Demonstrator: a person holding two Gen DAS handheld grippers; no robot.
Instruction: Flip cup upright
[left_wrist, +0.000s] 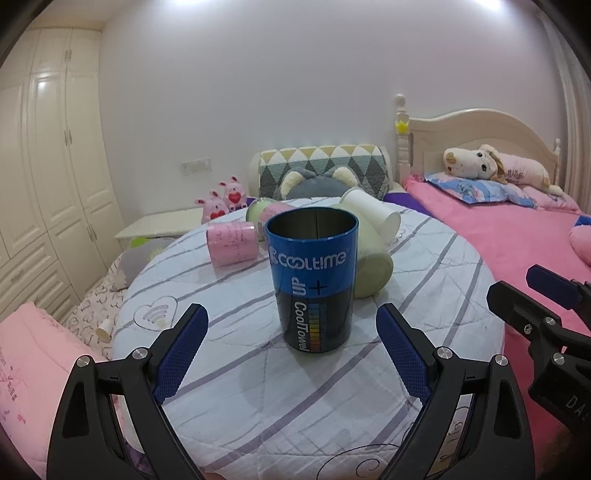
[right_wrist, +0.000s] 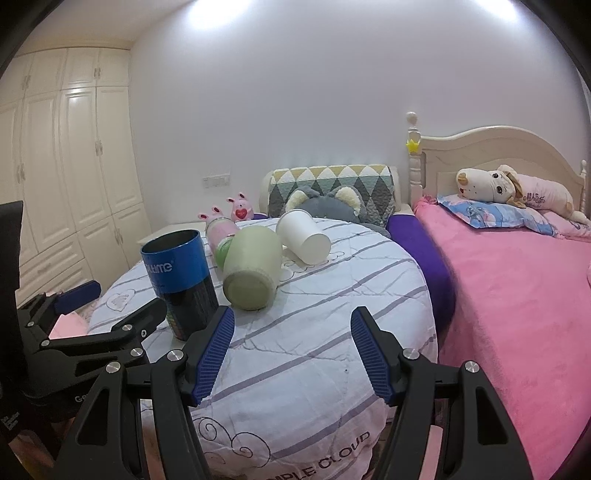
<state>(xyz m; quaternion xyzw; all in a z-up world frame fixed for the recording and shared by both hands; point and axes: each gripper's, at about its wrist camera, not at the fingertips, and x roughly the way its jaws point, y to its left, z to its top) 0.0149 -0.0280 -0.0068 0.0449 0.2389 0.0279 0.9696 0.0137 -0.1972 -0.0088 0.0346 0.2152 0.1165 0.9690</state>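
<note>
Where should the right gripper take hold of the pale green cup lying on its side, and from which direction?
Judging by its pose, grip the pale green cup across the middle of its round body, coming from above with the open right gripper. It lies on the striped cloth with its flat base toward the camera, and the white cup and blue can crowd its sides.

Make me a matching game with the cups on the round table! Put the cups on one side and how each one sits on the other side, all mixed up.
Things:
1. blue cup
2. pale green cup
3. white paper cup
4. left gripper

States:
A. lying on its side, bottom facing the right wrist camera
B. open, holding nothing
C. standing upright, open mouth on top
D. lying on its side at the far end of the table

Pairs: 1-C, 2-A, 3-D, 4-B
</note>
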